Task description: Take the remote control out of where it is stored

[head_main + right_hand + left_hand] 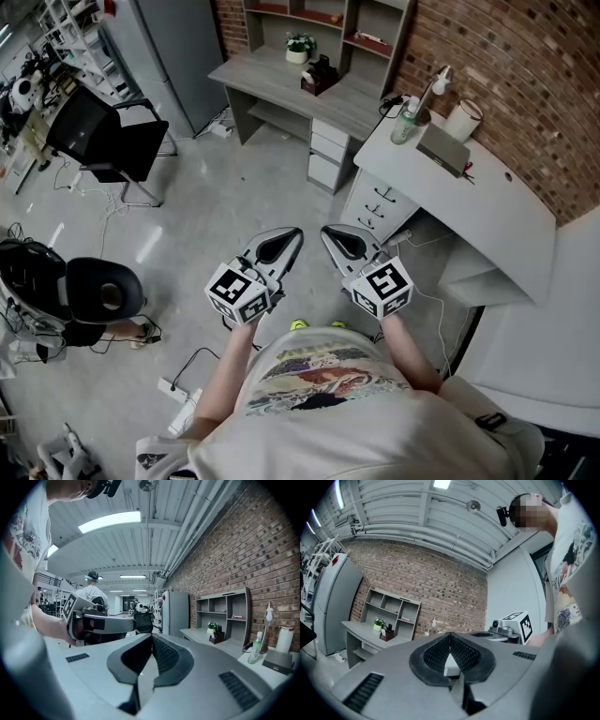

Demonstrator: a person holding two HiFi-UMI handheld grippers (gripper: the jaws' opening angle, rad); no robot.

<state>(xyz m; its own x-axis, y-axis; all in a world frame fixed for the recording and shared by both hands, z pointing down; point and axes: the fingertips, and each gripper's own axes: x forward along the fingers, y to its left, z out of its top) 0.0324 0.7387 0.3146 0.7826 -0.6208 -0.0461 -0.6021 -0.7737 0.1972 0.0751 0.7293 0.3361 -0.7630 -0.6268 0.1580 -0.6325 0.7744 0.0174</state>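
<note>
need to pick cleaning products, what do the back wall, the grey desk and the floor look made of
Back wall: red-brown brick, matte, mortar lines showing. Grey desk: probably laminated board, matte, faint wood-grain streaks. Floor: likely sealed concrete, smooth and glossy, since it reflects light patches.

We find no word, number or brand that we can read. The cube (238, 292) on the left gripper (293, 233) and the cube (385, 287) on the right gripper (328, 231) carry only black-and-white square markers. The print on the person's shirt (323, 370) is too blurred to read.
</note>
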